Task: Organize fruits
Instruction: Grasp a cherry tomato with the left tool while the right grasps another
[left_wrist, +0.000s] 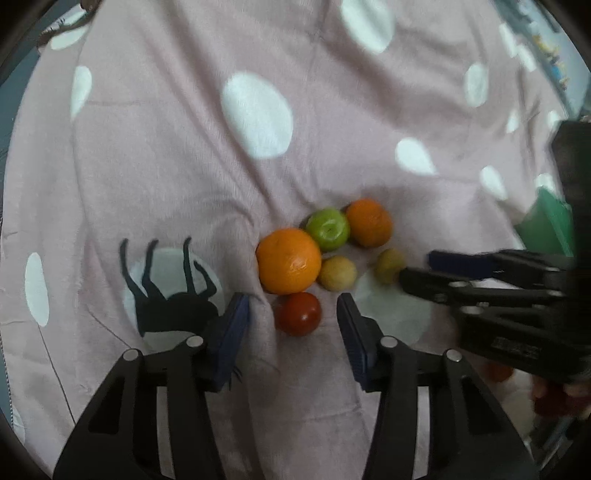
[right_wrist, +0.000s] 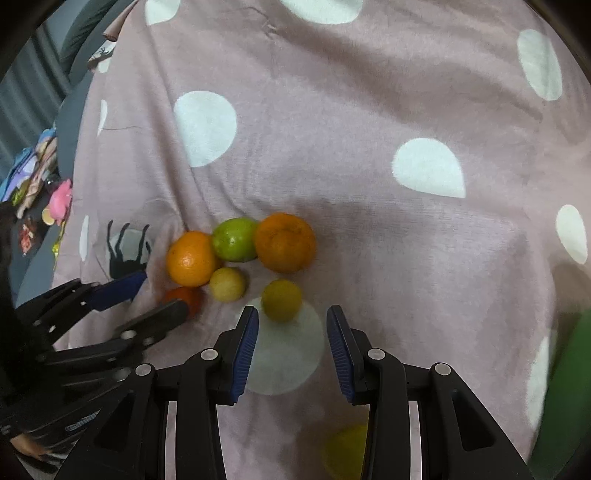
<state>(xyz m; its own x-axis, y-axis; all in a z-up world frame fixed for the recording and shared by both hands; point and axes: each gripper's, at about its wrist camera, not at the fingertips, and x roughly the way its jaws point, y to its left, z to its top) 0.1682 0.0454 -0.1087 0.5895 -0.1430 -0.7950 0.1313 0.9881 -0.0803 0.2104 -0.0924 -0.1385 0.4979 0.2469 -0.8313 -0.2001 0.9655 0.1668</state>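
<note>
Left hand-held gripper (left_wrist: 293, 321), jaws part-open, straddles a small glossy red fruit (left_wrist: 297, 314) just below the large orange (left_wrist: 288, 260): firm, slippery, roll-prone; grip its widest sides; right hand-held gripper (right_wrist: 291, 332) empty, narrow

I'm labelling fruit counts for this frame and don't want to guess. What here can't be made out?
- Red fruit: in the right wrist view the left gripper hides most of it.
- Yellow round thing, right wrist view: blurred and partly behind the right gripper's finger; its kind is unclear.
- Green object: cut off by the right gripper's body in the left wrist view, by the frame edge in the other.
- Reddish items, left wrist view, lower right: blurred.
</note>
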